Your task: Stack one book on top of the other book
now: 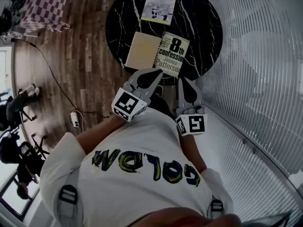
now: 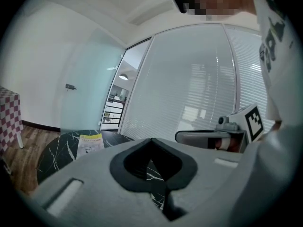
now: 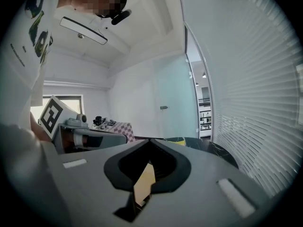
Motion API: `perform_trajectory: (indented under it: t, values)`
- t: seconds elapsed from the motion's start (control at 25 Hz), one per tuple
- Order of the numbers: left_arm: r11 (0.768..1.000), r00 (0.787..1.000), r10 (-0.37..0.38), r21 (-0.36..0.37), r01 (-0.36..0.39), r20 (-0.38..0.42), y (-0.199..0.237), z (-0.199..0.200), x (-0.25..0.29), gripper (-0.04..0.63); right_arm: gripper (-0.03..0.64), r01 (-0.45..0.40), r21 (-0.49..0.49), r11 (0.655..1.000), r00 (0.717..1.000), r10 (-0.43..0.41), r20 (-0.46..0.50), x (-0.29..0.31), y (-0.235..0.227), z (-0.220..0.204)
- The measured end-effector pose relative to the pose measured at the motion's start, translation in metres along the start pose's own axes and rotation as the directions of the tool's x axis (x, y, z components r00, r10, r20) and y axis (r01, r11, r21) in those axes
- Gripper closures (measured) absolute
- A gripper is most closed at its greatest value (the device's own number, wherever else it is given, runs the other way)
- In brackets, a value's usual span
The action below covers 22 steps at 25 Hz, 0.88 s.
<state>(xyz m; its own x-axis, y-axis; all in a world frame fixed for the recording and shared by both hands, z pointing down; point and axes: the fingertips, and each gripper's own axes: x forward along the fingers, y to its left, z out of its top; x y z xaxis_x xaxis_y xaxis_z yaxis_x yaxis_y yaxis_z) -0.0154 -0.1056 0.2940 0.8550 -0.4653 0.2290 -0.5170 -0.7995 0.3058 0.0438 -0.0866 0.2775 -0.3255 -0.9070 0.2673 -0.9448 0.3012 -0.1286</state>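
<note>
Zero stacking is done yet: far book (image 1: pixel 159 5) & near book (image 1: pixel 173 54) are seen apart on worktop (image 1: pixel 203 27), w/ left gripper (image 1: pixel 152 74) & right gripper (image 1: pixel 183 81) clenched, empty.

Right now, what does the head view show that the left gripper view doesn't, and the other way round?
Head view only: the 8th Confession book and the cream cover beside it, on the table's near side. Left gripper view only: the doorway past the glass wall. Both: the black marble table, the yellow-edged book at its far side, and the right gripper.
</note>
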Motion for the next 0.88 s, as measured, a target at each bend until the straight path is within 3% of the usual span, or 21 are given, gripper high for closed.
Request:
perform_trajectory:
  t: [0.56,0.88]
  values:
    - [0.998,0.994,0.015,-0.058,-0.021,-0.104,0.005,-0.052,0.029,0.594,0.614,0.002,0.096,0.995,0.996,0.006,-0.09,0.011,-0.028,-0.055]
    - [0.996,0.993,0.039,-0.077,-0.048,-0.115,0.02,-0.071,0.041,0.594,0.614,0.023,0.123,0.992,0.992,-0.007,-0.126,0.017,-0.047,-0.09]
